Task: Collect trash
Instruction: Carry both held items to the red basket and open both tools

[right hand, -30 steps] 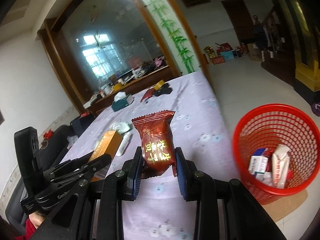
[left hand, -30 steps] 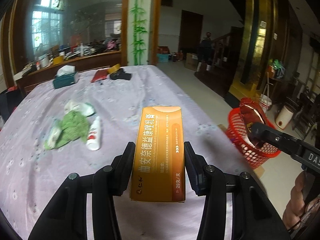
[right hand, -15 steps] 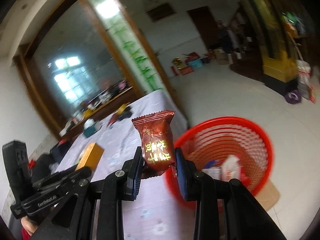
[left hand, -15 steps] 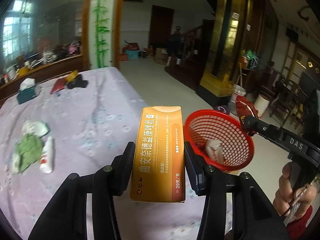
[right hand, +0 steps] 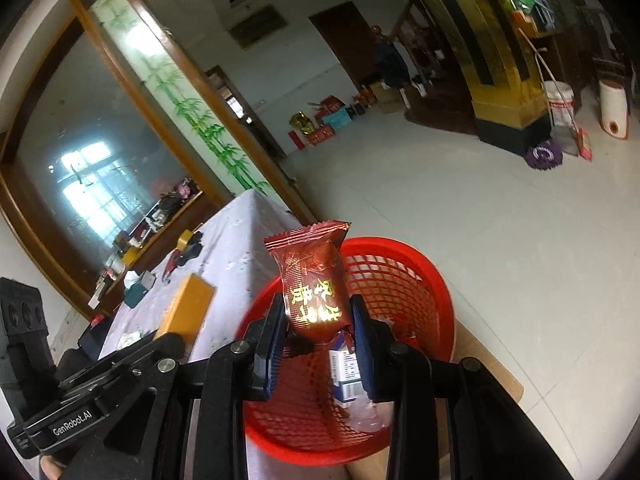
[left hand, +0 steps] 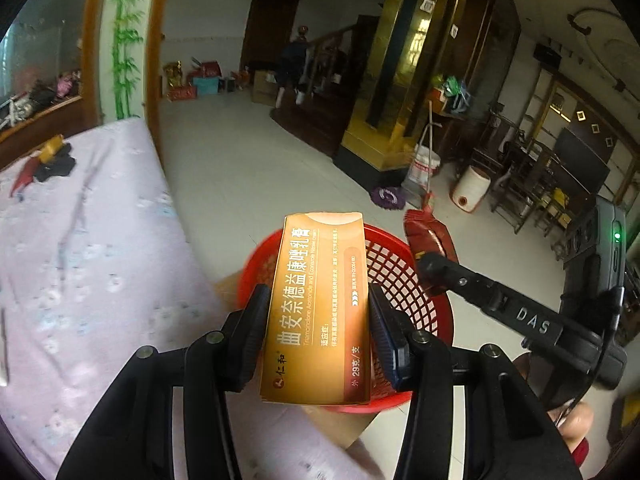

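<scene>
My left gripper (left hand: 318,336) is shut on an orange medicine box (left hand: 318,308) and holds it upright over the near rim of the red mesh basket (left hand: 404,276). My right gripper (right hand: 316,344) is shut on a dark red snack packet (right hand: 314,284) and holds it above the same basket (right hand: 400,280), which stands on the floor beside the table and has a few packets inside. In the left wrist view the right gripper (left hand: 430,260) with its packet (left hand: 426,232) hangs over the basket's far rim. In the right wrist view the orange box (right hand: 188,306) shows at left.
The table with the lilac flowered cloth (left hand: 80,264) is to the left, its edge next to the basket. A black item and a yellow item (left hand: 54,158) lie at its far end. A broom (left hand: 428,168), a purple mop head (left hand: 386,196) and buckets stand across the tiled floor.
Both grippers have swung right, away from the table, and now hang over the basket. Each still holds its item. The basket has grown larger and closer in both views.
</scene>
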Tool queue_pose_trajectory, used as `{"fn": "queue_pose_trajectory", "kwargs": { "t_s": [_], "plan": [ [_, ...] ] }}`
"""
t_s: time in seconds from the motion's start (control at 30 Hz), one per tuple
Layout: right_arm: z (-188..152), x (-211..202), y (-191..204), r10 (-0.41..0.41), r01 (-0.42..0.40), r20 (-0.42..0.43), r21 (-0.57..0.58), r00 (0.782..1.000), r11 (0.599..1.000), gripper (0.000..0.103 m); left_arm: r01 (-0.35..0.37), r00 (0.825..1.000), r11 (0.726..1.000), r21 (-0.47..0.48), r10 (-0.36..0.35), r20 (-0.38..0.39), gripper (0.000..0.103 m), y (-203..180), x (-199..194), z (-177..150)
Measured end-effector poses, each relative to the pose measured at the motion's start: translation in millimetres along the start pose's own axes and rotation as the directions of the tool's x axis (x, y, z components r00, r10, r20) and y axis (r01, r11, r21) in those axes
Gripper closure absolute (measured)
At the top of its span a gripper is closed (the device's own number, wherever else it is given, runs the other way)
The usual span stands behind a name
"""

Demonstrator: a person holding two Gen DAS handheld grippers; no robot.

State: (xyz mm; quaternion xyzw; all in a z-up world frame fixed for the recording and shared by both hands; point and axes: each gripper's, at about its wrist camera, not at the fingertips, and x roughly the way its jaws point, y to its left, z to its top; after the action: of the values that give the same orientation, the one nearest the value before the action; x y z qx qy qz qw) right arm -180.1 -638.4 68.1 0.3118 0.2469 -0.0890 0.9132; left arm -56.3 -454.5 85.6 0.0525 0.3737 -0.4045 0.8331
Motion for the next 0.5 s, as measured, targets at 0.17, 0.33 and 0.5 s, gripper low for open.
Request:
{"fn": "queue_pose_trajectory", "kwargs": {
  "t_s": [0.17, 0.33, 0.5],
  "plan": [
    [5.5, 2.9, -10.2, -0.029, 0.029, 0.001, 0.002, 1.000, 1.000, 0.059, 0.000, 1.000, 1.000, -0.029, 0.001, 0.008, 0.045, 1.4, 1.2, -0.5],
    [5.0, -3.5, -5.4, -0.044, 0.045, 0.024, -0.015, 0.999, 0.999, 0.058, -0.001, 1.000, 0.999, -0.044, 0.001, 0.021, 0.040, 6.9, -10.1, 0.7],
    [-1.2, -12.7, 11.2, 0.005, -0.004, 0.024, -0.042, 1.000, 0.999, 0.058, -0.055, 0.998, 0.997, -0.061, 0.057, 0.033, 0.040, 24.5, -36.6, -12.2]
  ]
}}
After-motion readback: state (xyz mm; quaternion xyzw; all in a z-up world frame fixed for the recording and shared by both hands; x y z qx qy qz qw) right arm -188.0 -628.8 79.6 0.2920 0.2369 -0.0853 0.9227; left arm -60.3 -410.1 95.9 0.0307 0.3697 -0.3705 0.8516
